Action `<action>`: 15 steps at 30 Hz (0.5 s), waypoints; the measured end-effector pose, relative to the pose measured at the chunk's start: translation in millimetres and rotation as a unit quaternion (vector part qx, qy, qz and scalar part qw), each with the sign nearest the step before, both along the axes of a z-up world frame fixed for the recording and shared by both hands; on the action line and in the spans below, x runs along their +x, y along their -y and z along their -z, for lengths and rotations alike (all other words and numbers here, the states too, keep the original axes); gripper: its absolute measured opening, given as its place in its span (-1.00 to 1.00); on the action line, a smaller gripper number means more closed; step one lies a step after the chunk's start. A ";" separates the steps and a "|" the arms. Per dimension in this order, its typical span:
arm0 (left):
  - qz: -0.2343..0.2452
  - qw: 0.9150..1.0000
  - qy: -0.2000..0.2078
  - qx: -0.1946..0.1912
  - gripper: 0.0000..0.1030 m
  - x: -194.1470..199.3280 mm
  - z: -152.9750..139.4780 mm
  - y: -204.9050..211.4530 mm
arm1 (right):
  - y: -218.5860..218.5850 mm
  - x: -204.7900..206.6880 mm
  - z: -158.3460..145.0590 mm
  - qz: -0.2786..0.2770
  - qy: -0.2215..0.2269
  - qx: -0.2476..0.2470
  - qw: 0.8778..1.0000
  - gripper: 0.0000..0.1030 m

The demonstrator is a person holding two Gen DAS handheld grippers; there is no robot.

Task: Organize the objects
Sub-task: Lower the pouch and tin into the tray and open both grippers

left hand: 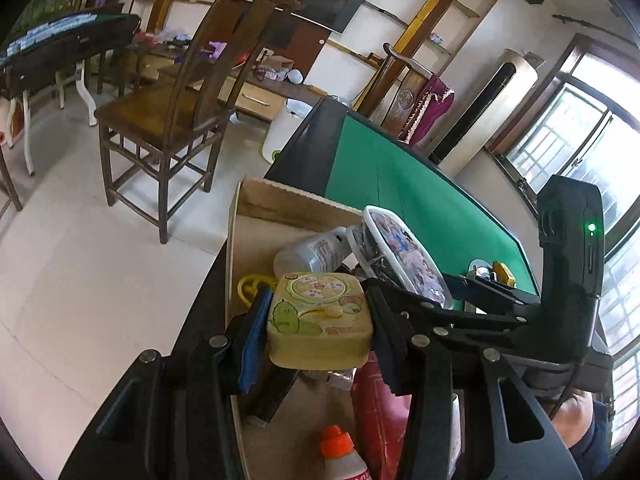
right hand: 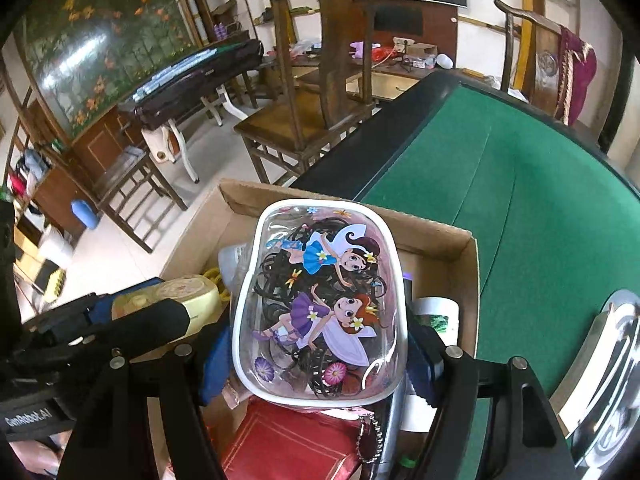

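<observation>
Two grippers over one cardboard box (right hand: pixel 466 240), which sits on the black rim of a green-felt table (right hand: pixel 540 220). Left gripper (left hand: pixel 316 330) is clamped on a small yellow cartoon case (left hand: pixel 318 320), blue pads pressing both its sides; case is lifted above the box contents, tilted a bit. Right gripper (right hand: pixel 320 354) is clamped on a clear fairy-print pouch (right hand: pixel 320 304) w/ white piping, dark hair ties packed inside, bead chain hanging off its near end. Pouch is held over the box middle; from the left wrist cam it (left hand: pixel 404 256) stands on edge just right of the yellow case, w/ the right gripper body (left hand: pixel 568 280) behind it.

Inside box: clear plastic bottle (left hand: pixel 316 250) lying on its side toward the far wall, yellow cord (left hand: pixel 250 284) by the left wall, red embossed book (right hand: pixel 292 444) at the near end under the pouch, white bottle w/ orange cap (left hand: pixel 340 452) nearest the cam, white cup w/ green print (right hand: pixel 436 316) by the right wall. Pouch may be touching the book's top edge, hard to say from this angle.

Shiny round metal tin (right hand: pixel 612 368) sits on the felt right of the box, apart from it. Wooden chair (left hand: pixel 176 112) stands on the tile floor beyond the table's corner.
</observation>
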State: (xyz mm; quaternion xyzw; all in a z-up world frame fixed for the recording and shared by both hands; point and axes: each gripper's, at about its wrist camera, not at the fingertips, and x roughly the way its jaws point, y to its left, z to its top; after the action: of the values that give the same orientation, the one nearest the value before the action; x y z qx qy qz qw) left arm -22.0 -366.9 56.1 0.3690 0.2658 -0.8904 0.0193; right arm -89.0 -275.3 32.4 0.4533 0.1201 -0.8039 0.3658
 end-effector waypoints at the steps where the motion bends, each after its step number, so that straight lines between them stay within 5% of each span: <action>1: 0.000 1.000 0.002 0.004 -0.11 0.0 1.1 0.7 | 1.0 0.5 0.5 -0.001 -0.004 0.004 1.000 0.51; 15: -0.004 0.999 0.018 0.030 -0.10 4.6 8.5 7.4 | 9.1 5.8 0.3 -0.012 -0.027 0.038 0.999 0.56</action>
State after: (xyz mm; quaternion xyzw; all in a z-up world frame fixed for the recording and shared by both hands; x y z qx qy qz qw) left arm -17.4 -374.4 47.6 0.3840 0.2937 -0.8752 0.0164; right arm -83.2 -284.4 32.1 0.4432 0.1659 -0.8066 0.3542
